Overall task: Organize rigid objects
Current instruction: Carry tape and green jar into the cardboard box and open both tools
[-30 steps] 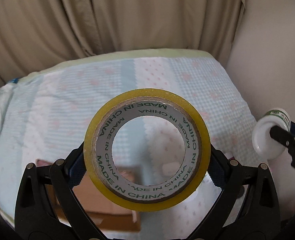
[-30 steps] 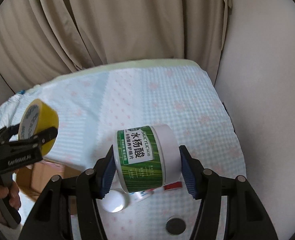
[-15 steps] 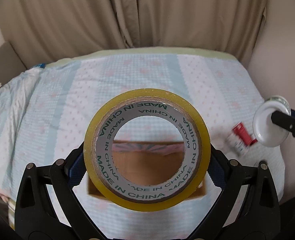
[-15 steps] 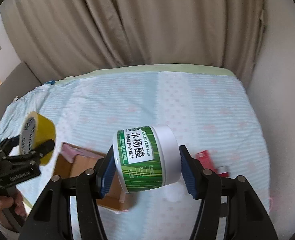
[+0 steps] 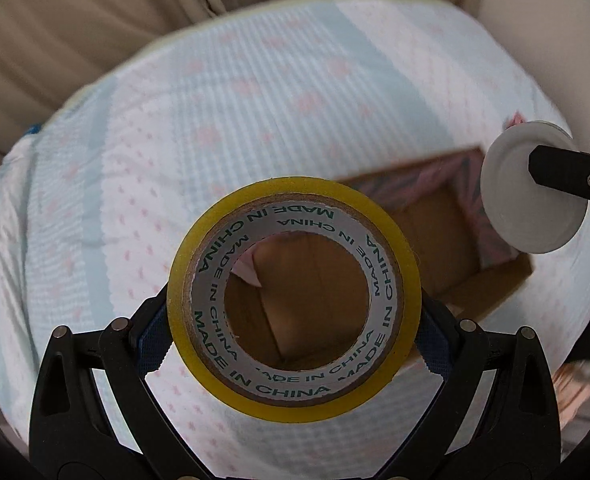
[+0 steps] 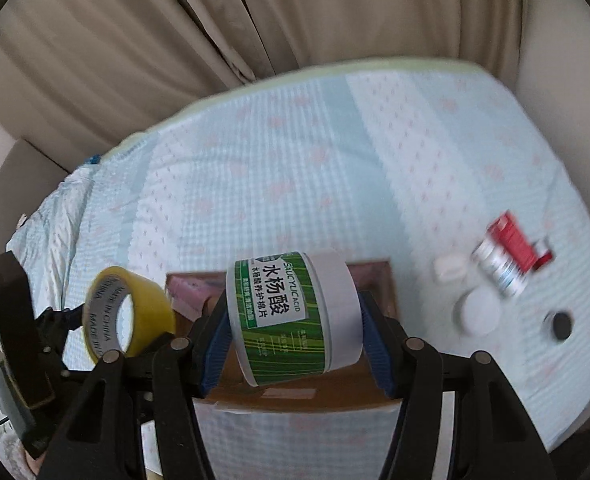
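My left gripper (image 5: 293,312) is shut on a yellow tape roll (image 5: 399,280) printed MADE IN CHINA, held upright above an open cardboard box (image 5: 435,232) that shows through its core. My right gripper (image 6: 295,332) is shut on a green-and-white jar (image 6: 291,312) lying sideways between the blue pads, hanging over the same cardboard box (image 6: 379,284). In the left wrist view the jar's white lid (image 5: 515,188) and the right gripper's finger appear at the right edge. The right wrist view shows the tape roll (image 6: 151,304) in the left gripper at lower left.
The box sits on a bed with a pale blue and pink patterned sheet (image 6: 335,152). On the sheet to the right lie a red box (image 6: 515,236), a small white container (image 6: 479,312), a white cap (image 6: 449,268) and a black disc (image 6: 561,324). Beige curtains (image 6: 295,12) hang behind.
Both grippers have swept across the bed and lowered toward the cardboard box, each still holding its object. The box now lies right beneath the tape roll and the jar.
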Demonstrator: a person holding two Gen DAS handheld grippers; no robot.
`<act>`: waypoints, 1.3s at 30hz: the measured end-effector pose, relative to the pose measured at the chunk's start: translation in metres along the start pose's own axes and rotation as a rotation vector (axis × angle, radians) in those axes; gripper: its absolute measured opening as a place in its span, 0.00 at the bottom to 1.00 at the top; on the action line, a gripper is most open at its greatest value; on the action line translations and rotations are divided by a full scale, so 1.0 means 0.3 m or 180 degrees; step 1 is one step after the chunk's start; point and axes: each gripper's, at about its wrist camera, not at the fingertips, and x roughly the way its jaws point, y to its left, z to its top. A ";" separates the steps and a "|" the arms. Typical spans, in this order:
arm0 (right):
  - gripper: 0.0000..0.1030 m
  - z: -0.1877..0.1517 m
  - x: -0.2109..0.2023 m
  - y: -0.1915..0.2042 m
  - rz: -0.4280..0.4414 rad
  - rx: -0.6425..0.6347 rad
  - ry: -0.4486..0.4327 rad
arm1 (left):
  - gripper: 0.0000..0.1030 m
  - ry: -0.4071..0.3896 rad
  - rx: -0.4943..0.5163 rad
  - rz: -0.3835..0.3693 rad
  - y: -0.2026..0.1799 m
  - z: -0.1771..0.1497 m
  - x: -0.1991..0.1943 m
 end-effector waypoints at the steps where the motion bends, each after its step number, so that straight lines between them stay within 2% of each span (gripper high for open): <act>1: 0.54 -0.014 0.037 0.003 -0.0035 0.0018 0.0063 | 0.95 0.0061 0.0045 -0.0029 -0.007 -0.010 0.044; 5: 0.54 -0.062 0.167 -0.019 -0.0143 0.0028 0.0269 | 0.95 0.0234 0.0189 -0.0070 -0.043 -0.032 0.188; 11: 0.54 -0.107 0.357 -0.058 -0.0228 0.0003 0.0568 | 0.95 0.0424 0.0320 -0.0209 -0.075 -0.014 0.330; 17: 0.54 -0.082 0.436 -0.081 -0.0163 0.0143 0.0712 | 0.95 0.0455 0.0458 -0.0288 -0.104 0.009 0.371; 22: 0.54 -0.061 0.486 -0.067 -0.0087 0.0123 0.0800 | 0.95 0.0443 0.0549 -0.0515 -0.126 0.022 0.389; 24: 0.54 -0.064 0.508 -0.071 -0.0078 0.0146 0.0841 | 1.00 0.0512 0.0601 -0.0496 -0.137 0.012 0.409; 25: 0.61 -0.071 0.510 -0.078 -0.0069 0.0171 0.0852 | 1.00 0.0491 0.0628 -0.0446 -0.137 0.005 0.409; 26: 0.85 -0.074 0.516 -0.085 -0.0102 0.0197 0.0869 | 1.00 0.0465 0.0646 -0.0414 -0.138 -0.004 0.405; 27: 0.98 -0.078 0.519 -0.090 -0.0124 0.0204 0.0879 | 1.00 0.0466 0.0649 -0.0425 -0.137 -0.011 0.401; 28: 1.00 -0.083 0.520 -0.092 -0.0098 0.0192 0.0896 | 1.00 0.0472 0.0638 -0.0441 -0.134 -0.018 0.396; 39: 1.00 -0.103 0.456 -0.070 -0.0113 0.0072 0.0773 | 1.00 0.0399 0.0354 -0.0433 -0.056 -0.023 0.312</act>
